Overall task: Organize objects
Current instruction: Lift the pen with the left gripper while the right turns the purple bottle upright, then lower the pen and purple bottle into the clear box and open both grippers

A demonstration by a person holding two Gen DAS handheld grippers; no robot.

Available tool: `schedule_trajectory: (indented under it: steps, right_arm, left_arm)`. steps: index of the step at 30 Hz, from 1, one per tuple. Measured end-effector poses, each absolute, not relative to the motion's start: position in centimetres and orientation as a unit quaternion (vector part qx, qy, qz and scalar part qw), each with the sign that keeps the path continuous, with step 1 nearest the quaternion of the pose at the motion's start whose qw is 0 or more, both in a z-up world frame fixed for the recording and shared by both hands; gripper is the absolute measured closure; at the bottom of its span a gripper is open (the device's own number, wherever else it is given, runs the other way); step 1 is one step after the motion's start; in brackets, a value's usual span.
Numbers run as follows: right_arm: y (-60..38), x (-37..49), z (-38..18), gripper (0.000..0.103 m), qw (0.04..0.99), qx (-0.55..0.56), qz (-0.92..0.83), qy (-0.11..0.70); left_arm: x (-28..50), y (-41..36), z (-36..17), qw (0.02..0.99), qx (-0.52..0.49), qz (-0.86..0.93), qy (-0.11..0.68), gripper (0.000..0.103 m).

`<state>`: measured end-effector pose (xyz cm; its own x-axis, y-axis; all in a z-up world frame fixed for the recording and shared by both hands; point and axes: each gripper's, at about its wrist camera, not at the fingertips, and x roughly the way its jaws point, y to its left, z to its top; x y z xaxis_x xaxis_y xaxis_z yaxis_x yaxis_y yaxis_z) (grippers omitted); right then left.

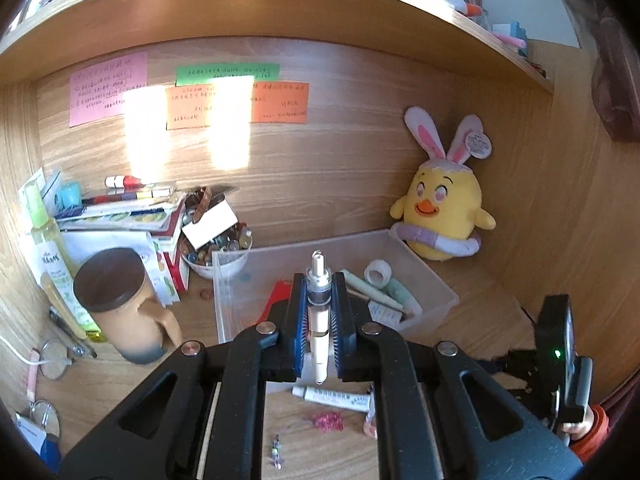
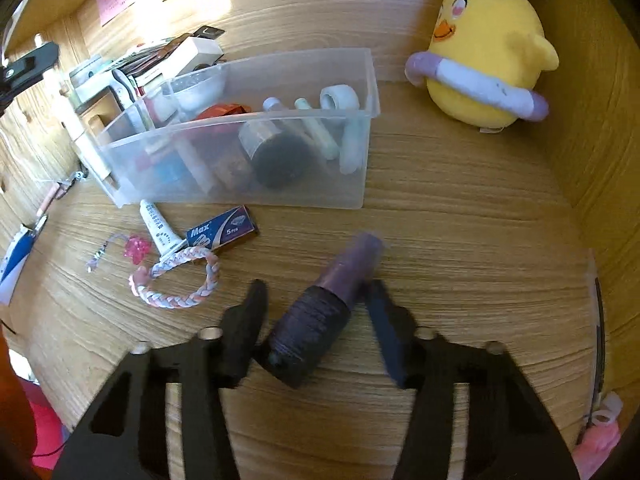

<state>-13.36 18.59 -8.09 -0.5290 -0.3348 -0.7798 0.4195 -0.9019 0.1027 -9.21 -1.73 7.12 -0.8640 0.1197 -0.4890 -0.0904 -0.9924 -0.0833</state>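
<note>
Pen (image 1: 319, 312) stands upright, pinched in the left gripper (image 1: 319, 320) above the desk (image 2: 460, 220), in front of the clear bin (image 1: 240, 280). A purple spool (image 2: 320, 316) lies on the desk between the right gripper's (image 2: 316, 308) spread fingers; they don't press on it. A tube (image 2: 158, 228), a blue box (image 2: 224, 233) and a braided band (image 2: 180, 284) lie just before the bin.

The left wrist camera is looking slightly downward along its gripper (image 1: 318, 320) toward the desk's back wall; the right one is tilting steeply down, close to the desktop (image 2: 460, 240). Both are catching the clear bin (image 1: 440, 284) (image 2: 240, 192) and the yellow plush chick (image 1: 444, 208) (image 2: 488, 68).
</note>
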Motion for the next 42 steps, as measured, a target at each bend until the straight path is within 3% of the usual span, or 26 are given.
schedule_trajectory:
  steps: [1,2,18,24,42]
  right_arm:
    - [18.7,-13.4,-8.1,0.078,0.216,0.435,-0.873,0.048]
    - [18.9,-13.5,-8.1,0.080,0.218,0.437,-0.871,0.045]
    - [17.7,-12.6,-0.9,0.080,0.270,0.336,-0.901,0.039]
    - [15.8,-14.8,1.0,0.080,0.262,0.307,-0.913,0.059]
    - [11.7,-22.8,-1.7,0.080,0.252,0.358,-0.895,0.087]
  left_arm:
    - [-9.5,-1.8,7.2,0.053,-0.254,0.965,-0.030,0.093]
    - [-9.9,-1.9,7.3,0.051,-0.253,0.965,-0.032,0.093]
    - [-13.0,-2.8,9.9,0.048,-0.233,0.969,-0.058,0.093]
    - [-14.6,-1.8,8.6,0.053,-0.249,0.965,-0.057,0.093]
    - [-20.6,-1.9,1.9,0.105,-0.364,0.918,-0.117,0.093]
